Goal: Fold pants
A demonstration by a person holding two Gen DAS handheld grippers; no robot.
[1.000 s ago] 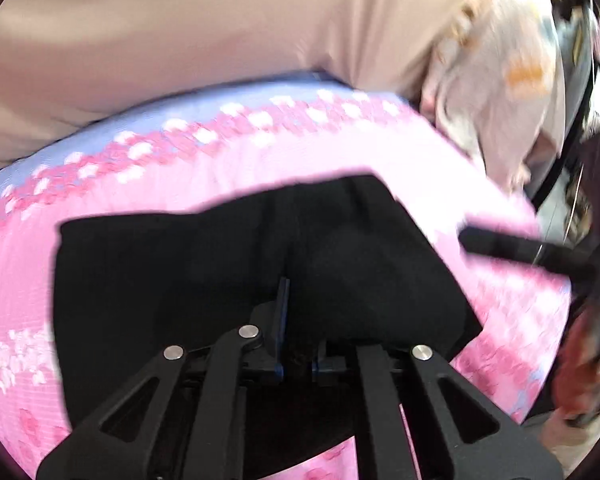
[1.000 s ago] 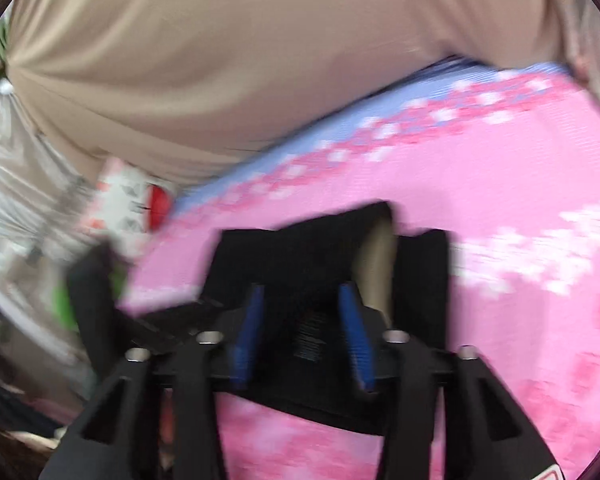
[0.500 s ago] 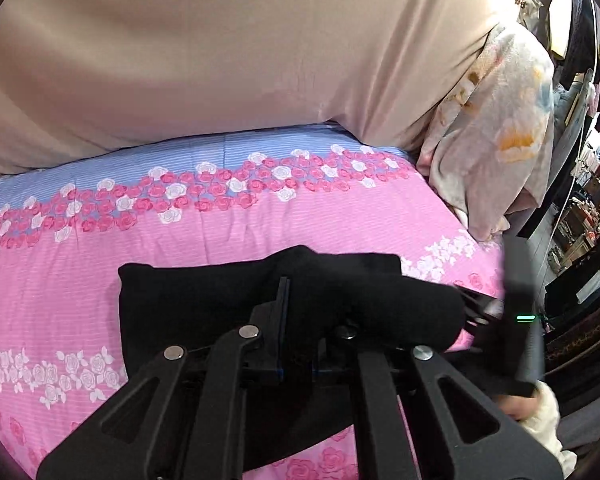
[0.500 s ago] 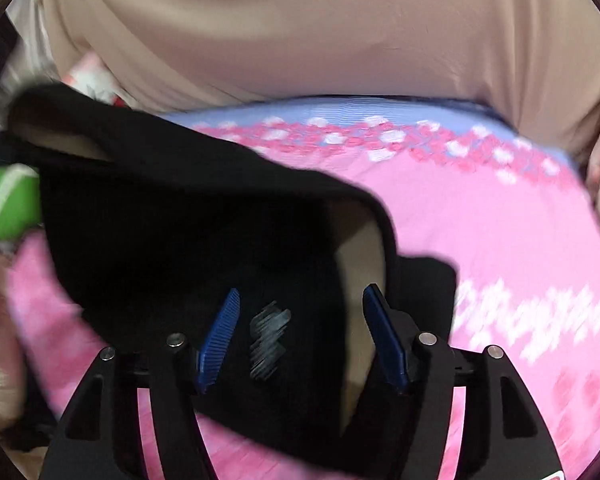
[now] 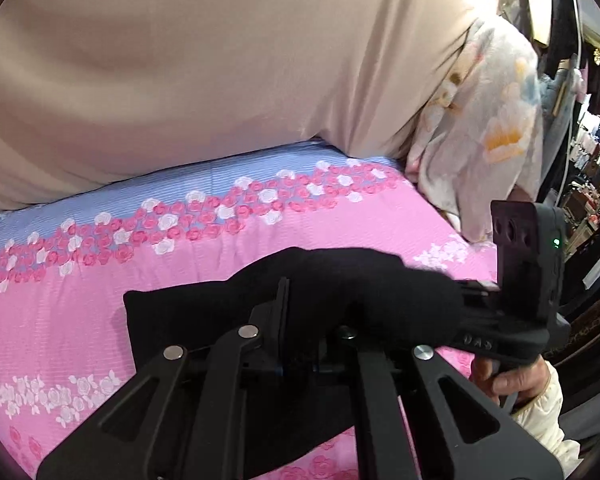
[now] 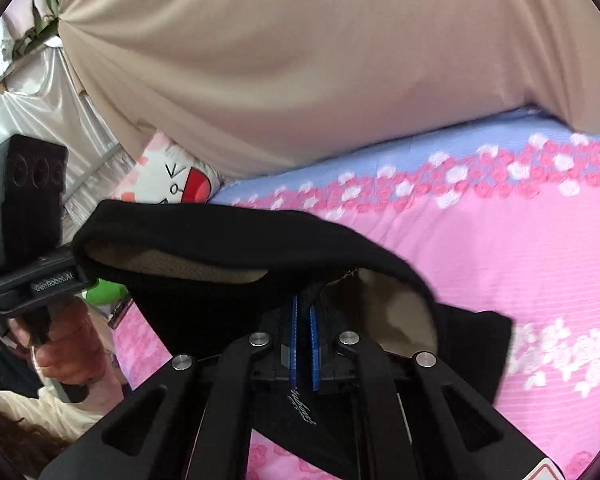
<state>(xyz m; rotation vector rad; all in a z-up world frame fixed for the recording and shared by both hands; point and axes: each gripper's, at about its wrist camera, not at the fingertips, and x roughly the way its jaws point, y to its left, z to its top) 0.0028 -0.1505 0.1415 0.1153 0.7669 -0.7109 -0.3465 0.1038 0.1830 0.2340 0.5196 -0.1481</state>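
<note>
Black pants (image 5: 340, 280) with a tan fleece lining (image 6: 180, 266) hang between both grippers above the pink flowered bed sheet (image 5: 80, 320). My left gripper (image 5: 300, 312) is shut on a bunched fold of the pants, and the cloth hides one finger. My right gripper (image 6: 303, 312) is shut on the waistband edge, its blue pads (image 6: 293, 336) pressed on the cloth. The right gripper's body (image 5: 516, 280) shows at the right of the left wrist view, its fingers buried in the fabric. The left gripper's body (image 6: 32, 216) shows at the left of the right wrist view.
A large beige cloth (image 5: 220, 80) bulges behind the bed. A pale floral garment (image 5: 480, 140) hangs at the right. A white and red plush cushion (image 6: 172, 184) lies at the bed's left corner. A person's hands (image 5: 516, 384) (image 6: 64, 344) grip the handles.
The right gripper's jaws have closed on the waistband. Both grippers have risen, lifting the upper part of the pants off the sheet. The right gripper moved in beside the left.
</note>
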